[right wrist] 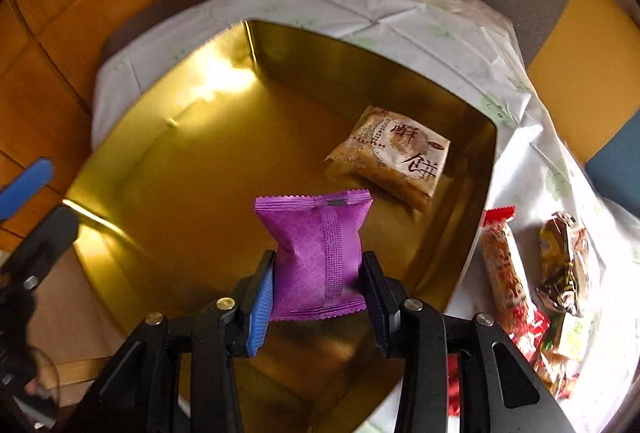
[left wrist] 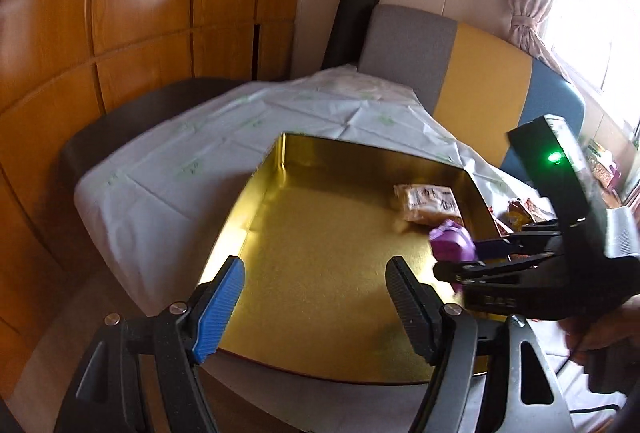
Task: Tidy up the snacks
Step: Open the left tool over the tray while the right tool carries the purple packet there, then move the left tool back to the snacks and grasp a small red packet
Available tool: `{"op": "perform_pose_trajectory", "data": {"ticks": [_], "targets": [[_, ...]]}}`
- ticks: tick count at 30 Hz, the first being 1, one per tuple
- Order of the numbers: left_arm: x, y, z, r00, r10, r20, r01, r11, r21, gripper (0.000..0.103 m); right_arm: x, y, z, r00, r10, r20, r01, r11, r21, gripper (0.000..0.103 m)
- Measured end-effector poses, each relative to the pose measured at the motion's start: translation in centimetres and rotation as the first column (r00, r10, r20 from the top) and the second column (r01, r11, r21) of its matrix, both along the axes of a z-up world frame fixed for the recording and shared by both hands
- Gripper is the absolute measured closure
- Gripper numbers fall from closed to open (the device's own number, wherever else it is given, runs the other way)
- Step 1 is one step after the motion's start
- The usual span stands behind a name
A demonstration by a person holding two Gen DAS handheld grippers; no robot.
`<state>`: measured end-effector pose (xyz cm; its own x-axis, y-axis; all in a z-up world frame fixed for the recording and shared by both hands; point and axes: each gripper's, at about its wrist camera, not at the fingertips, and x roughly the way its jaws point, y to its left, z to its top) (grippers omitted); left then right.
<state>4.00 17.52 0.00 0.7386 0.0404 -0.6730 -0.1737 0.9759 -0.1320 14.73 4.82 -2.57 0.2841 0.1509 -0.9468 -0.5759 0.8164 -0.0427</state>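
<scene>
While the right gripper (right wrist: 318,275) has its jaws clamped on a purple packet (right wrist: 318,253) above the gold tin (right wrist: 160,161), a tan packet (right wrist: 394,157) printed "酥餅" lies inside; the left gripper (left wrist: 316,287) stands wide, empty.

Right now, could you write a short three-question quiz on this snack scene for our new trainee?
1. True or false: the left gripper holds a snack.
2. What does the right gripper grip? A) purple packet B) brown packet C) red-ended packet
3. Where does the brown packet lie?

Key:
1. False; its jaws are open and hold nothing.
2. A
3. Inside the gold tray, near its right wall.
</scene>
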Motion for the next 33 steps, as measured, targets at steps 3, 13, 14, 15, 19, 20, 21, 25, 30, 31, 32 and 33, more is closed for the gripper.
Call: {"op": "perform_pose_trajectory", "data": {"ticks": [3,13,14,15,19,20,21,25,30,31,32,33], "targets": [[0.1,0.2,-0.5,1.000,-0.001,-0.014,0.000,1.000,-0.024,0.029,0.5,0.5,-0.8,1.000,-0.003,0.007,0.003,0.999,-0.033,0.061],[0.1,-1.0,-0.8,0.999,-0.031,-0.022,0.031,1.000,-0.004,0.029,-0.3,1.3,-0.8,1.000,-0.004,0.031,0.005,1.000,-0.026,0.055],[0.1,-1.1,-0.8,0.999,-0.030,-0.020,0.030,1.000,-0.003,0.029,-0.3,0.9,-0.6,0.999,-0.007,0.040,0.007,1.000,-0.014,0.051],[0.0,-1.1,-0.8,0.999,-0.032,-0.018,0.032,0.999,-0.005,0.029,-0.4,0.6,-0.4,0.999,-0.010,0.050,0.010,1.000,0.003,0.048],[0.0,-1.0,-0.8,0.999,-0.038,-0.016,0.037,0.999,-0.030,0.029,-1.3,-0.5,1.6,0.995,-0.033,0.089,0.026,0.997,0.076,0.043],[0.0,-1.0,-0.8,0.999,-0.038,-0.020,0.038,0.999,-0.031,0.029,-1.7,-0.9,2.3,0.994,-0.037,0.103,0.027,0.995,0.096,0.043],[0.0,-1.0,-0.8,0.999,-0.041,-0.022,0.040,0.999,-0.033,0.029,-1.7,-1.3,2.8,0.992,-0.042,0.117,0.029,0.993,0.112,0.043],[0.0,-1.5,-0.7,0.997,-0.067,-0.028,0.067,0.998,-0.023,0.030,-2.8,-4.7,5.3,0.980,-0.088,0.179,0.058,0.984,0.166,0.039],[-0.5,-3.1,0.2,0.989,-0.146,0.001,0.146,0.989,-0.019,0.032,-4.3,-12.1,7.4,0.955,-0.197,0.223,0.156,0.969,0.189,0.035],[-0.5,-3.6,0.4,0.986,-0.168,0.005,0.168,0.986,-0.010,0.032,-4.6,-13.7,7.5,0.949,-0.220,0.225,0.181,0.966,0.182,0.035],[-0.6,-4.3,0.6,0.981,-0.193,0.007,0.193,0.981,-0.001,0.032,-4.6,-15.2,7.7,0.943,-0.243,0.226,0.207,0.963,0.171,0.035],[-0.6,-4.8,0.7,0.978,-0.209,0.008,0.209,0.978,0.004,0.032,-4.9,-17.0,7.6,0.936,-0.269,0.228,0.238,0.959,0.156,0.035]]}}
